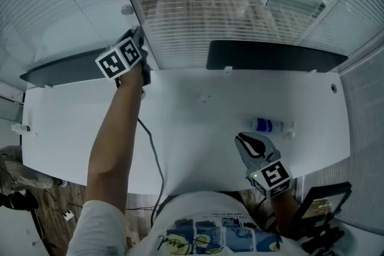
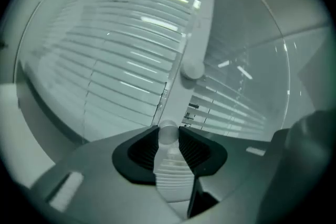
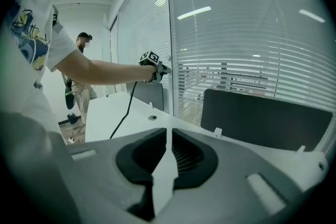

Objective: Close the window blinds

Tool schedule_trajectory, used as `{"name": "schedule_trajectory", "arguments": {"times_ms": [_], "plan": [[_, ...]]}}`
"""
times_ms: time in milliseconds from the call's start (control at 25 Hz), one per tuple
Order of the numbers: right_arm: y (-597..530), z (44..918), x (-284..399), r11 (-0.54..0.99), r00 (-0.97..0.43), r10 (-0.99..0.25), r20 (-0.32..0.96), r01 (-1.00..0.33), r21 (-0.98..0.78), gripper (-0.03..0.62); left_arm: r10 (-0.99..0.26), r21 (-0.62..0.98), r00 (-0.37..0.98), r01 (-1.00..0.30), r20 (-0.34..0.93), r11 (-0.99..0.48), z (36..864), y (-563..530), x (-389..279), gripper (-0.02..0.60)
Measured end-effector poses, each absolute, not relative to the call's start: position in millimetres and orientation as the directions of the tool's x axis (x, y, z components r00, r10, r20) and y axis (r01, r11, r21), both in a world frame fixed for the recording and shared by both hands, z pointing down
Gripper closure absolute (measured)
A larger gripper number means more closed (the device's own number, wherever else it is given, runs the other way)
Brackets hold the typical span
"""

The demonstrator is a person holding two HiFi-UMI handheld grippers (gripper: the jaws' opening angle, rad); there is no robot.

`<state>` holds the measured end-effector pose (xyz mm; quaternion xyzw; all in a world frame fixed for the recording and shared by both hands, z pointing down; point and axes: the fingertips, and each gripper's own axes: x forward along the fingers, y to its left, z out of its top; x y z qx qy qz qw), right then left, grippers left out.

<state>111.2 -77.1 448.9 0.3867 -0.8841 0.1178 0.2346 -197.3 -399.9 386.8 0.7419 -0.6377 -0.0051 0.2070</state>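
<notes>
Right gripper (image 1: 247,142) hangs near bottle (image 1: 268,125); dark screens (image 1: 273,57) stand before blinds (image 1: 210,15).

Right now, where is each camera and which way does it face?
Head view: on the head, steeply down at the table; left gripper, right gripper, forearm.
Left gripper view: on it, facing the blinds; jaws clamp the wand.
Right gripper view: over the table, facing the blinds; shut jaws, that forearm.
Shared by first and third: the left gripper.

Cool daylight is entering through the far window blinds (image 1: 198,15); reflected light strips (image 3: 194,12) are glaring on them, and fisheye distortion is darkening both gripper views' corners.
</notes>
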Motion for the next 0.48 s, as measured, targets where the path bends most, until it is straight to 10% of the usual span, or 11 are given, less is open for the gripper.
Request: {"name": "schedule_trajectory", "arguments": {"times_ms": [480], "plan": [[-77.6, 448.8, 111.4, 0.674, -0.595, -0.632, 0.497, -0.738, -0.027, 0.572, -0.947, 0.581, 0.263, -0.807, 0.187, -0.109, 386.6, -400.4, -200.4, 0.449]]}}
